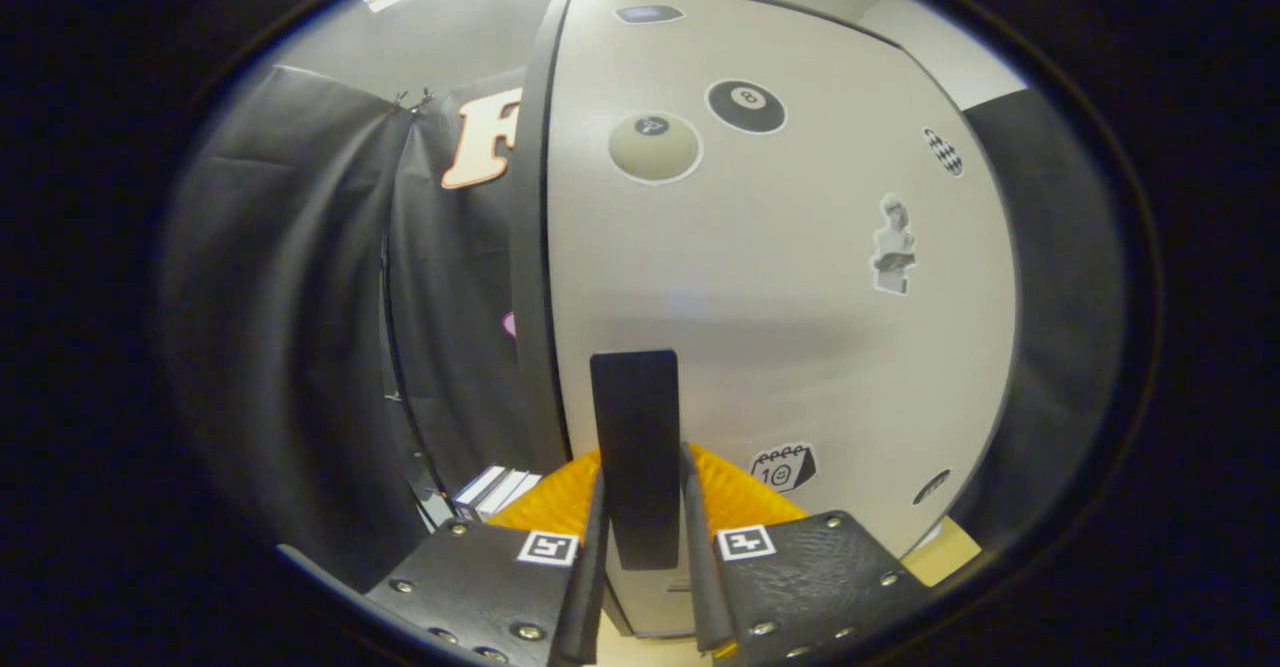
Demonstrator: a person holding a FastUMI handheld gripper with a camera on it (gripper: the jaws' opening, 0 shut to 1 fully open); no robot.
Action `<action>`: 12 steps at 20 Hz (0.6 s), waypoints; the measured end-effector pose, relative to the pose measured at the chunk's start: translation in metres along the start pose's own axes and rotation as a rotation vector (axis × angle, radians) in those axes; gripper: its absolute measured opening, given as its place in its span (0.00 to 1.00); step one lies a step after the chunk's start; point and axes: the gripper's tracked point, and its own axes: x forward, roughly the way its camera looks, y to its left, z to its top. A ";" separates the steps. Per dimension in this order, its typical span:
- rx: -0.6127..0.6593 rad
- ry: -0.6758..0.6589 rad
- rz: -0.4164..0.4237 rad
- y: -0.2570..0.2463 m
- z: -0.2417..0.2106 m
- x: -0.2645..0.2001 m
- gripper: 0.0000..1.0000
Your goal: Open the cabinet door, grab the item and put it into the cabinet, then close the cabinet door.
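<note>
hand-held gripper: fingers nearly closed, clamped on the dark handle | cabinet door: carries handle, stickers above it | counter: beneath door

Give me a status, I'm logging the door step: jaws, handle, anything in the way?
Gripper jaws closed on the dark door handle. Cabinet door faces the camera, stickered. Nothing between jaws and handle; small boxes sit off to the side.
</note>
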 end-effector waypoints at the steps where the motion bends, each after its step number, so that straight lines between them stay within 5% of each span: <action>1: -0.019 -0.016 -0.003 -0.004 -0.004 0.007 0.36; 4: -0.003 0.008 -0.005 0.000 -0.005 -0.001 0.18; 12: -0.018 0.007 -0.044 -0.007 -0.001 -0.031 0.18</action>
